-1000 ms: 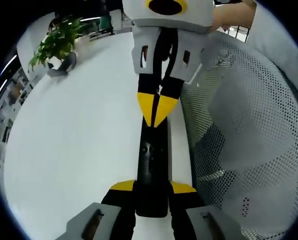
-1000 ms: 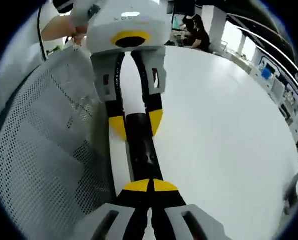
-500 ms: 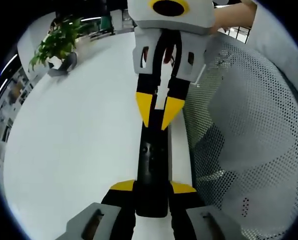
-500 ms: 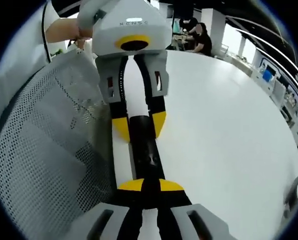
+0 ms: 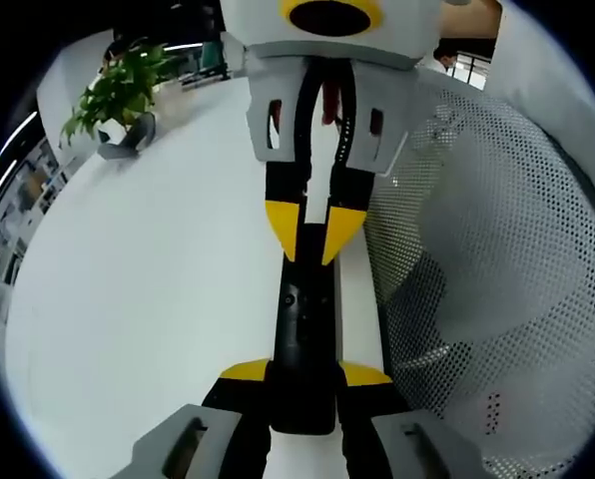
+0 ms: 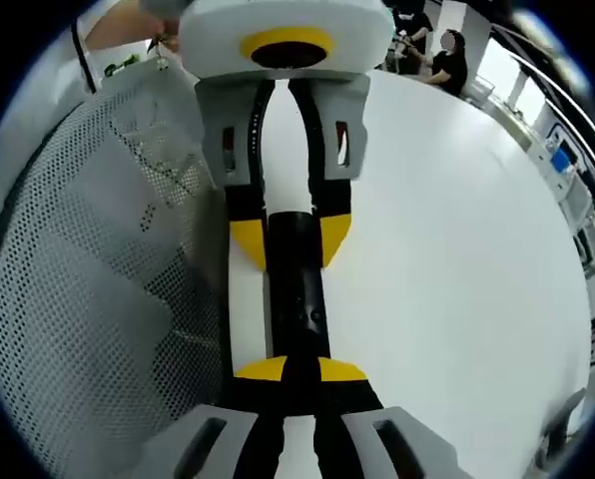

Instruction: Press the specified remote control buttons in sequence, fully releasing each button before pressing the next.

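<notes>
Remote (image 5: 301, 329): black, slim, elongated, with small buttons visible at mid-length. It is held level above a white table (image 5: 148, 299), clamped at one end and lined up along the table's edge strip. In the right gripper view the remote (image 6: 299, 299) is seen from the opposite end.

Left gripper (image 5: 302, 377): yellow-tipped black jaws, closed against both sides of the remote's near end, one tip on each side. In the right gripper view the same gripper (image 6: 290, 238) is seen from the front, entering from the top, its tips pressed to the remote's far end.

Right gripper (image 6: 299, 370): yellow tips parted by a narrow gap, set just over the remote's near end as seen in its own view. In the left gripper view it (image 5: 314, 228) comes down from the top, tips slightly apart, straddling the upper end of the remote; whether the tips touch the remote cannot be told.

Table: white, plain, wide.

Mesh (image 5: 477, 249): white, perforated, beside the table's edge, on the right of the left gripper view and the left of the right gripper view (image 6: 88, 259).

Plant (image 5: 118, 95): green, leafy, in a grey pot, at the table's far side.

People (image 6: 447, 65): seated at the far side of the room.
</notes>
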`<state>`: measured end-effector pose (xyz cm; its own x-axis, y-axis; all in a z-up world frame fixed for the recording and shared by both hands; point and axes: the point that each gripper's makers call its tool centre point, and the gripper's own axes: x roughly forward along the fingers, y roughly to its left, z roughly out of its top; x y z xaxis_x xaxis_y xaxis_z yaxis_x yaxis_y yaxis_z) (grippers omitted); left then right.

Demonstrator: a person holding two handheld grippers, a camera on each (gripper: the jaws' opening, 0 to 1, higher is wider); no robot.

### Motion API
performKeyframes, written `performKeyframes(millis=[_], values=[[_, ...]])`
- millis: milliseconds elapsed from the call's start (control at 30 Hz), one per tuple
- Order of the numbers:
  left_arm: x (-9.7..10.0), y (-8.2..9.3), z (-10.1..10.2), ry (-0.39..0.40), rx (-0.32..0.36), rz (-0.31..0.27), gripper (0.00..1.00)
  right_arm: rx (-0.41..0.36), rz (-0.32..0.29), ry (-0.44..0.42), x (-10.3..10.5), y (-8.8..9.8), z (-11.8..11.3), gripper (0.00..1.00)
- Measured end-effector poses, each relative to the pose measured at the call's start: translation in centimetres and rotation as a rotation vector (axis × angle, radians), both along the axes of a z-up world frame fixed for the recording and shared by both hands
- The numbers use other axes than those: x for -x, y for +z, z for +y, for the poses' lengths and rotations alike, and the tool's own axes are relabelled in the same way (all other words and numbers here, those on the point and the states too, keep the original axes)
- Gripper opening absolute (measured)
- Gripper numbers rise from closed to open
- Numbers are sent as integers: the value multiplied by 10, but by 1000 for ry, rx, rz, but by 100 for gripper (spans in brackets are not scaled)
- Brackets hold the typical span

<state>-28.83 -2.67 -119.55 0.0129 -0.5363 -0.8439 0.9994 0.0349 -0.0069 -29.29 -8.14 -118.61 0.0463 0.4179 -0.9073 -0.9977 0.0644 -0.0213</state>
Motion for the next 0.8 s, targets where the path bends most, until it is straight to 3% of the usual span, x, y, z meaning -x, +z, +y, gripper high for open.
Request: performKeyframes(millis=[133, 267, 467, 567, 700, 800], values=[[0, 0, 0, 12, 17, 0, 24, -222, 13, -79, -1, 4, 0, 6], [0, 0, 0, 14, 31, 1, 25, -284, -58, -43, 1, 5, 2, 7], [1, 0, 0, 12, 24, 1, 25, -277, -15, -31, -2, 5, 7, 8], [0, 0, 0, 13, 24, 0, 25, -244, -51, 43, 0, 5, 8, 8], [0, 1, 0, 11, 21, 0, 25, -132, -50, 126, 1, 3, 9, 8], [0, 0, -1, 10, 14, -1, 25, -37, -8, 118, 1, 1, 10, 8]])
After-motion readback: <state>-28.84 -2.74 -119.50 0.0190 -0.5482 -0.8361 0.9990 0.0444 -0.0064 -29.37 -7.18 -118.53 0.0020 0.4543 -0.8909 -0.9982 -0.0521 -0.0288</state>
